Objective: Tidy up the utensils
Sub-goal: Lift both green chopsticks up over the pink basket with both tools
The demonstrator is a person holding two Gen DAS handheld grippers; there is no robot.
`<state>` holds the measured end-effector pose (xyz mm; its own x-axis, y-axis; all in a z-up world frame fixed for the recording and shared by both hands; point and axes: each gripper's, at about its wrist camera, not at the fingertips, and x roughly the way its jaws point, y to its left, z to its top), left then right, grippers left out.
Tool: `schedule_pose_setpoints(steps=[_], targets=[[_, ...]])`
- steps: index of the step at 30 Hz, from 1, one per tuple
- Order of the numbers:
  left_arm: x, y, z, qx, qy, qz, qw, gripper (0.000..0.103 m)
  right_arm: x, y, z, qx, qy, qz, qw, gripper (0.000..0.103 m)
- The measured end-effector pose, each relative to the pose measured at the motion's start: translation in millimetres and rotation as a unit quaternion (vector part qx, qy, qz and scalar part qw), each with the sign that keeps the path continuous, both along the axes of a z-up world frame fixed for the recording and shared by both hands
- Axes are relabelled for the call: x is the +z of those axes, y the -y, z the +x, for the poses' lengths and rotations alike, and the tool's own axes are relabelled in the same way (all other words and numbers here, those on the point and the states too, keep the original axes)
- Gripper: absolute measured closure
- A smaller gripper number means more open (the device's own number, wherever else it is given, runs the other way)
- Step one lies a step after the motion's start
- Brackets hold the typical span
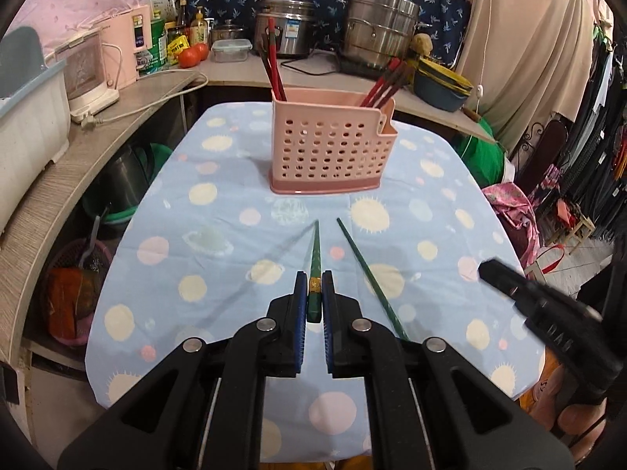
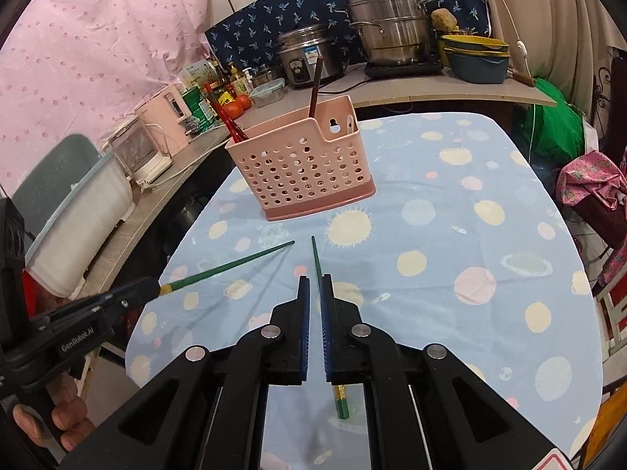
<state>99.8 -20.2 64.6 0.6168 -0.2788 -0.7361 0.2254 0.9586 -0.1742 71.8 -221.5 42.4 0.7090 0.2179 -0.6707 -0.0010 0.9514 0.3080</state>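
Item 1. Pink perforated utensil caddy (image 1: 325, 149), standing upright on the table's blue planet-print cloth (image 1: 423, 211); landmark for all entries below. Dark pink base. Red chopsticks (image 1: 274, 66) lean out of its left compartment, a second red and brown bunch (image 1: 386, 84) out of its right end.

Item 2. Left gripper (image 1: 314, 293), on the near side of the caddy, raised above the cloth. Its blue-padded fingers (image 1: 301, 297) are closed narrow upon the thick end of a green chopstick (image 1: 314, 274), at the gold band. The thin tip points toward the caddy and stops well short of it. In the right wrist view the same chopstick (image 2: 231, 266) projects from the left gripper (image 2: 154, 290) at a slant.

Item 3. Second green chopstick (image 1: 366, 274), lying flat on the cloth, near side of the caddy, just right of the held one; tip toward the caddy, apart from it.

Item 4. Right gripper (image 2: 315, 297), directly over the second green chopstick (image 2: 316, 262). Fingers drawn narrow with a slim gap; the stick passes beneath the right finger, its gold-banded butt (image 2: 341, 401) showing behind. Whether the pads actually touch it cannot be told.

Item 5. Counter behind the caddy: steel steamer pot (image 1: 378, 33), rice cooker (image 1: 286, 27), stacked yellow and blue basins (image 1: 441, 82), tomatoes (image 1: 192, 55).
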Motion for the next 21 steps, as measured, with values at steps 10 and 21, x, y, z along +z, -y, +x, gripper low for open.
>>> schedule_pose_setpoints(steps=[10,21], targets=[[-8,-2,-2,-0.001,-0.019,-0.003,0.9998,0.096,-84,-12,-8,0.016,-0.103,-0.019,0.994,0.071],[-19,1,-8,-0.007,-0.038,-0.004,0.9992,0.096,-108,-24,-9,0.026,-0.122,-0.07,0.99,0.094]])
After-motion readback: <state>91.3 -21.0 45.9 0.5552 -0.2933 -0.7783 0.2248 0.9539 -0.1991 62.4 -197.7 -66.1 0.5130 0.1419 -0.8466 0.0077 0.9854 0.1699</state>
